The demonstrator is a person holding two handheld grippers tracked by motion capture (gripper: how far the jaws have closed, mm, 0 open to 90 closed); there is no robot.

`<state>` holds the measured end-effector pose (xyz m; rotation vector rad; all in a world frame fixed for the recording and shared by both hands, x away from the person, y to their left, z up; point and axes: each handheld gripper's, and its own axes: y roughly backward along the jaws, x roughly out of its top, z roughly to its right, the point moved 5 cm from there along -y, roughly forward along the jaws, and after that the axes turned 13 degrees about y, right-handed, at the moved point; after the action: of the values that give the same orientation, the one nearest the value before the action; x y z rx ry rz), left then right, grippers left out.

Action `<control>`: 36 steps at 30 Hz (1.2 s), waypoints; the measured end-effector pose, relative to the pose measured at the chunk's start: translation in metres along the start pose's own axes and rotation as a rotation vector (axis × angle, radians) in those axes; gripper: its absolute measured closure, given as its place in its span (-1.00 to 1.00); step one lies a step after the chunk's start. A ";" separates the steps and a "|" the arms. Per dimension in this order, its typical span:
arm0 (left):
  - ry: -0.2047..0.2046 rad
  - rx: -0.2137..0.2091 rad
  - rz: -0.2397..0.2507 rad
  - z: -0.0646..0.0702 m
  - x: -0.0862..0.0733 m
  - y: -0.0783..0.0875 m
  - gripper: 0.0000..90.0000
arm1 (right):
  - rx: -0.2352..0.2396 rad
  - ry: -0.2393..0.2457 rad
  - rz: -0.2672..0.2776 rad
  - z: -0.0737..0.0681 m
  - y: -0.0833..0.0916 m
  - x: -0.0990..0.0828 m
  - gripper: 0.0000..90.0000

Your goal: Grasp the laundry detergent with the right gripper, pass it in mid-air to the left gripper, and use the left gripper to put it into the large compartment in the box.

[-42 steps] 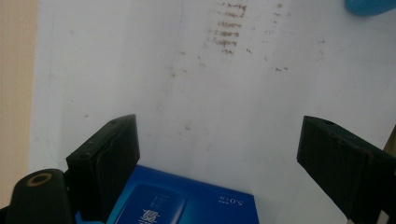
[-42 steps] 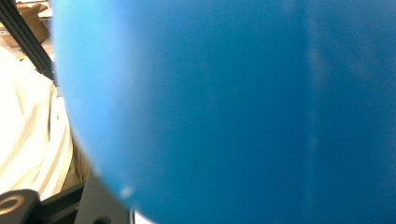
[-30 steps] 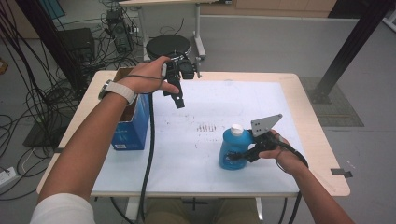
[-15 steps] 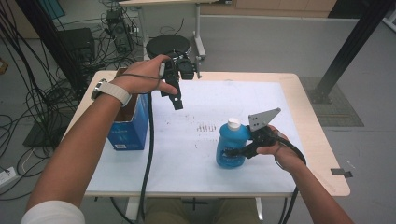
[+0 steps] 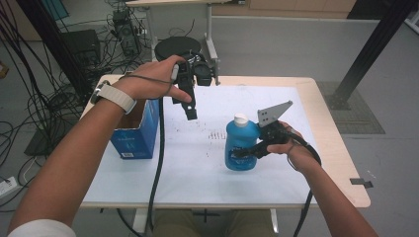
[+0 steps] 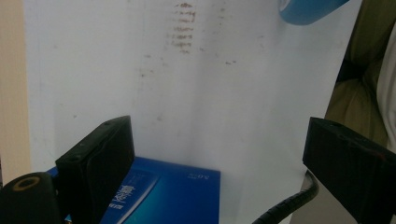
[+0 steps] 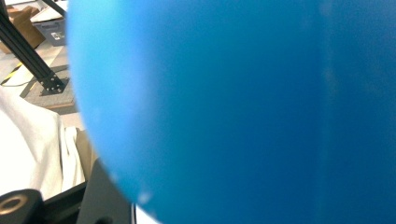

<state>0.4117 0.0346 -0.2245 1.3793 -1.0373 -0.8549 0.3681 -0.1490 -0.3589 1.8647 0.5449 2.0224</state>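
Observation:
A blue bottle [image 5: 239, 147] with a white cap hangs upright a little above the white sheet, right of centre. My right gripper [image 5: 243, 152] is shut on its lower body from the right. In the right gripper view the bottle [image 7: 233, 112] looms large and blurred. My left gripper [image 5: 190, 114] hangs in the air over the back of the sheet, pointing down, beside a blue cardboard box [image 5: 133, 133]. Its jaws have just been opening and stand wide apart with nothing between them [image 6: 217, 140]. Below them lie the box [image 6: 163, 196] and the bottle's base [image 6: 308, 9].
The white sheet [image 5: 197, 163] covers most of the wooden table [image 5: 341, 163] and bears dark smudges near its middle. The box stands open-topped at the sheet's left edge. A cable trails from each gripper. Behind the table are a round black stool and tangled cables.
The right gripper has lifted the blue bottle off the sheet and carried it slightly left. The left gripper has risen a little near the box.

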 end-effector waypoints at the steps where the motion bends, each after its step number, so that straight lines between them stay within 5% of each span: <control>1: -0.004 -0.006 0.000 0.002 0.001 0.001 -0.80 | 0.001 0.001 -0.004 0.001 -0.001 0.002 -0.03; 15: -0.050 -0.041 -0.019 0.029 0.011 0.012 -0.81 | 0.009 0.023 -0.042 0.008 -0.015 0.017 -0.03; 36: -0.084 -0.071 -0.039 0.043 0.023 0.005 -0.87 | 0.048 0.053 -0.055 0.014 -0.039 0.037 -0.03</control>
<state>0.3793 -0.0021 -0.2217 1.3171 -1.0366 -0.9768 0.3790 -0.0960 -0.3452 1.8066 0.6572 2.0454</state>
